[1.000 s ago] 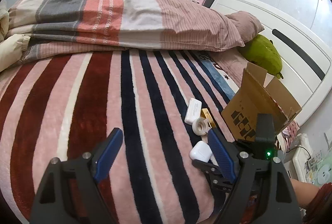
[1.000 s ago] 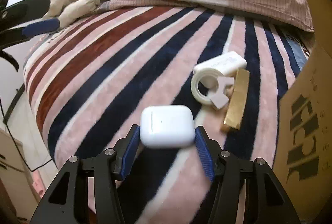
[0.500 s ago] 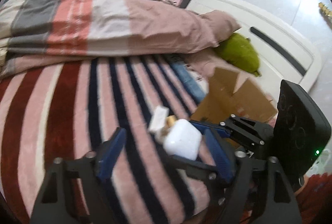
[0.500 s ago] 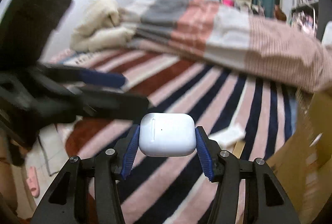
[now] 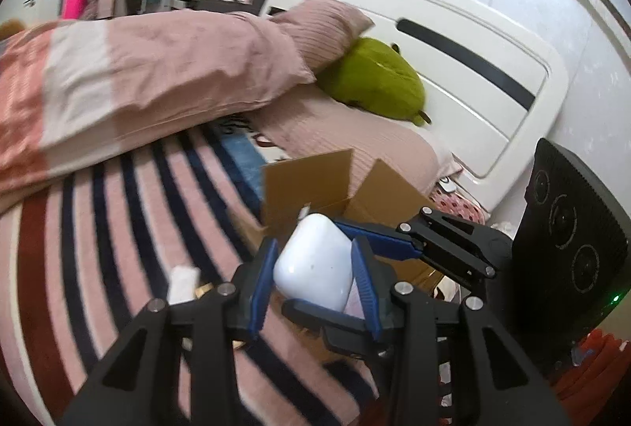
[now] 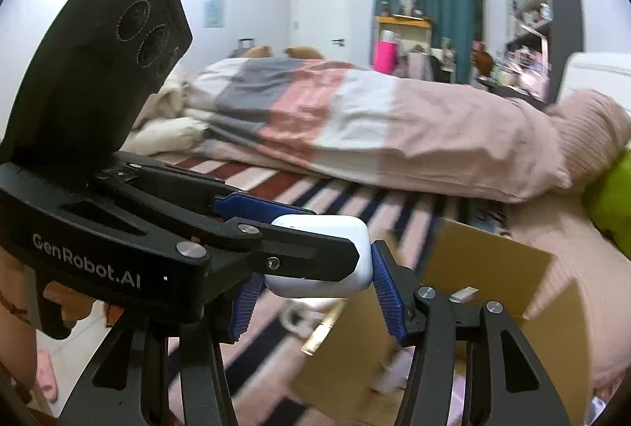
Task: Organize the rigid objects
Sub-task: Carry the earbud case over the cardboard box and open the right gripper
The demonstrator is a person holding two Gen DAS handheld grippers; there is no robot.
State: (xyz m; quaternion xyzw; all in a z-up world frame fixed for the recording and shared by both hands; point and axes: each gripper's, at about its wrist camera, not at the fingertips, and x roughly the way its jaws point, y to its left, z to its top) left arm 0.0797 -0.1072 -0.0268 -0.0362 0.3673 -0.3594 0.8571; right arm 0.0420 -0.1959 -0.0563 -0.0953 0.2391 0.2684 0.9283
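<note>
Holding: white case (image 5: pixel 315 264) — both grippers on it, frame centre
Left gripper (image 5: pixel 315 268): fingers closing on case
Right gripper (image 6: pixel 315 268): fingers clamp case
Box (image 5: pixel 307 185): behind, on bed

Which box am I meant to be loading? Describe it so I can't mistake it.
On the striped bed blanket, near the white headboard and below the green plush toy, stands an open brown cardboard box. Its flaps stick up, and it is the only container on the bed.
</note>
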